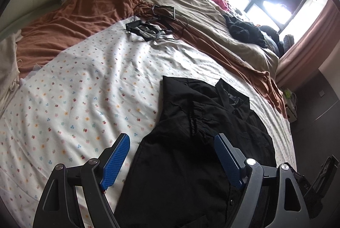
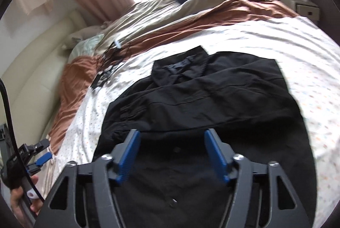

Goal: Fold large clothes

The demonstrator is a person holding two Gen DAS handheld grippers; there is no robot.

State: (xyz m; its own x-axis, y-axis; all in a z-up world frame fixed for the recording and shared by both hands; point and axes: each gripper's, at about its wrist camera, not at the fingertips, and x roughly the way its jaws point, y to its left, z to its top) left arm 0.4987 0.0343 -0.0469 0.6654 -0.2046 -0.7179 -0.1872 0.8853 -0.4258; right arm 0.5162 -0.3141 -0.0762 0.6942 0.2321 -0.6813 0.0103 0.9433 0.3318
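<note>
A black collared shirt lies on the flowered white sheet of a bed, sleeves folded in over the body, collar at the far end. It also shows in the right wrist view. My left gripper is open and empty, hovering over the shirt's near left edge. My right gripper is open and empty above the shirt's lower front, over its button line. The left gripper also appears at the left edge of the right wrist view, held in a hand.
A black gadget with tangled cables lies on the sheet beyond the shirt. A rust blanket and beige duvet cover the far side. Dark clothes pile near the window. A nightstand stands by the bed.
</note>
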